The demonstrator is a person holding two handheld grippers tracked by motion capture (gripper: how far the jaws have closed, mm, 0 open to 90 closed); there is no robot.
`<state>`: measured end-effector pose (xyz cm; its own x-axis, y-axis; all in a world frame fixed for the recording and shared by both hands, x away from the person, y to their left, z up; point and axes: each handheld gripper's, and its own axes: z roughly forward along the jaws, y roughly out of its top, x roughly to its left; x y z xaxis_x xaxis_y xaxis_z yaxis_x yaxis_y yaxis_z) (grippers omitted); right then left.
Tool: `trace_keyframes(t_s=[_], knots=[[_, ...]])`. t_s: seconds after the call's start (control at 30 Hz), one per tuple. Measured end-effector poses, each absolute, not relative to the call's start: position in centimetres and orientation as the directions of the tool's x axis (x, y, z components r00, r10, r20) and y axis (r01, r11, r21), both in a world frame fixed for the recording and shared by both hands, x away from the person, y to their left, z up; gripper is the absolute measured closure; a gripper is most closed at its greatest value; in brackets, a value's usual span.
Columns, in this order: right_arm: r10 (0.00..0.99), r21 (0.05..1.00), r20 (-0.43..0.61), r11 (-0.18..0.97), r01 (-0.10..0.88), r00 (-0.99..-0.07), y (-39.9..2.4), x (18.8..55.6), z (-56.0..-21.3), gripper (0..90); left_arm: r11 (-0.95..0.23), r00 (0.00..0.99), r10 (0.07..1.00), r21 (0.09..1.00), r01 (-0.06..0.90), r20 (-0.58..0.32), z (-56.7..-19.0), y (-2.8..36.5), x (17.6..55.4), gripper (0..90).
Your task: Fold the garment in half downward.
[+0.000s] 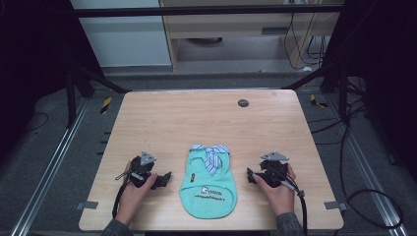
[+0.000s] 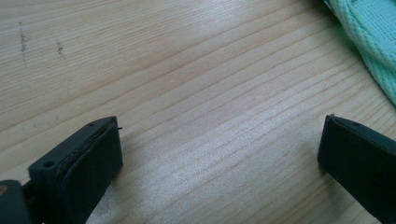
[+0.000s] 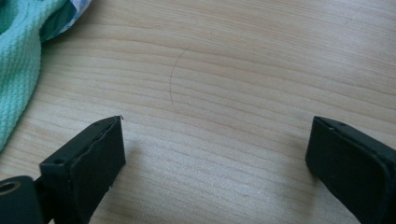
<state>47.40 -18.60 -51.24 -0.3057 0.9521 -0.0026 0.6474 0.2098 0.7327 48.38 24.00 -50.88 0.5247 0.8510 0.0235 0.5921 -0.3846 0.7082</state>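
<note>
We see the mint pet shirt [image 1: 209, 184] flat on the table [image 1: 162, 113], long axis front-to-back, betw. left gripper [image 1: 164, 179] & right gripper [image 1: 251, 175]. Both have jaws wide apart, nothing held, approx. equally near.

Wooden table [image 1: 206, 113]: you had one small mint-green garment [image 1: 209, 189] lying flat near your edge, striped collar at its far end. Your left gripper [image 1: 164, 179] and right gripper [image 1: 252, 176] rested either side, apart from it. Dark round disc [image 1: 243, 103] near far edge.
</note>
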Motion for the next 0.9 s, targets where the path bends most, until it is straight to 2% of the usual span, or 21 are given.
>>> trace_keyframes(t_s=[0.13, 0.23, 0.27, 0.3, 0.33, 0.43, 0.57, 0.63, 0.77, 0.9], knots=[[0.948, 0.737, 0.001, 0.214, 0.641, -0.318, -18.6, 47.3, -51.2, 8.0, -0.388, 0.532, 0.846, 0.71, 0.588, 0.021, -50.9, 24.1, 48.3, 0.0], [0.942, 0.737, -0.005, 0.23, 0.635, -0.335, -18.6, 47.1, -51.1, 14.9, -0.407, 0.551, 0.834, 0.697, 0.59, 0.02, -50.6, 24.2, 48.3, 1.0], [0.937, 0.733, -0.001, 0.238, 0.637, -0.349, -18.5, 47.1, -50.9, 19.2, -0.403, 0.55, 0.835, 0.699, 0.591, 0.017, -50.4, 24.2, 48.3, 4.0], [0.937, 0.733, -0.001, 0.238, 0.637, -0.349, -18.5, 47.1, -50.9, 19.2, -0.403, 0.55, 0.835, 0.699, 0.591, 0.017, -50.4, 24.2, 48.3, 4.2], [0.929, 0.723, 0.019, 0.242, 0.647, -0.369, -18.4, 47.1, -50.5, 23.9, -0.381, 0.555, 0.832, 0.714, 0.588, -0.013, -50.0, 24.3, 48.5, 4.1], [0.912, 0.713, -0.006, 0.292, 0.637, -0.411, -17.8, 47.1, -49.9, 31.6, -0.389, 0.572, 0.82, 0.711, 0.586, -0.023, -49.2, 24.3, 49.2, 8.8], [0.893, 0.708, 0.006, 0.315, 0.632, -0.451, -17.3, 47.7, -49.2, 37.7, -0.403, 0.585, 0.811, 0.705, 0.584, -0.021, -48.5, 24.1, 50.5, 11.6], [0.875, 0.701, -0.009, 0.351, 0.621, -0.484, -16.8, 48.5, -48.3, 45.5, -0.405, 0.598, 0.801, 0.696, 0.593, -0.043, -47.6, 23.6, 51.7, 14.5], [0.856, 0.682, -0.012, 0.385, 0.622, -0.516, -16.1, 49.9, -47.0, 53.5, -0.429, 0.614, 0.789, 0.684, 0.591, -0.035, -46.6, 22.7, 53.1, 18.6], [0.838, 0.669, -0.018, 0.416, 0.616, -0.545, -15.2, 51.3, -45.7, 59.3, -0.443, 0.625, 0.78, 0.691, 0.571, -0.016, -45.5, 21.6, 53.9, 27.6]])
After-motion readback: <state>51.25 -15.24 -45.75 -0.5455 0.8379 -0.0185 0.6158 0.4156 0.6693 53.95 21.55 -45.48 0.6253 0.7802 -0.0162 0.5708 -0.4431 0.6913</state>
